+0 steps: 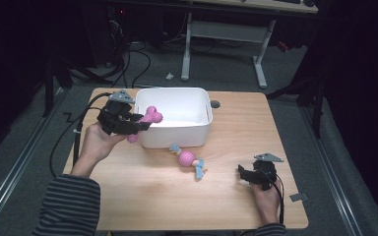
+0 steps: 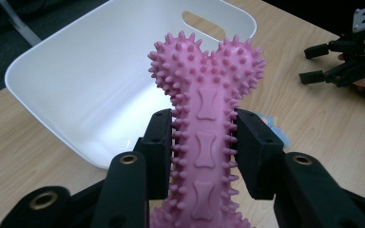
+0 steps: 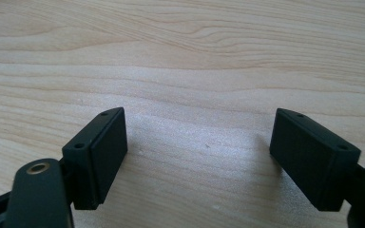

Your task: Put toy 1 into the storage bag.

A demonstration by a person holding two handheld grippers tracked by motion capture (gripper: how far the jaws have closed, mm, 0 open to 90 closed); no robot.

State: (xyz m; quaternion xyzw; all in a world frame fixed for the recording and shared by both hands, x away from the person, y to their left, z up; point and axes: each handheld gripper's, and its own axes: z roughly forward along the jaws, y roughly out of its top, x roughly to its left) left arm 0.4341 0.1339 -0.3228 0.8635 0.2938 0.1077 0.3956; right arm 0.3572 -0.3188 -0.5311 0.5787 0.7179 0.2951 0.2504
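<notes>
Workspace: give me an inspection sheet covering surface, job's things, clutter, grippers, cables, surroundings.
Surface: light wooden table.
Job's things: pink spiky bone toy held at the near left rim of the white bin, one end over it; pink and blue rope toy lies on the table in front of the bin.
Clutter: grey tag at the right edge.
Grippers: left gripper shut on the bone; right gripper open, nothing between its jaws.
Cables: black cable trails from the left gripper.
Surroundings: white desk frame behind, dark floor.

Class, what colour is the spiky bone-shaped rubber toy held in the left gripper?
Pink; the spiky bone-shaped rubber toy shows best in the left gripper view.
</notes>
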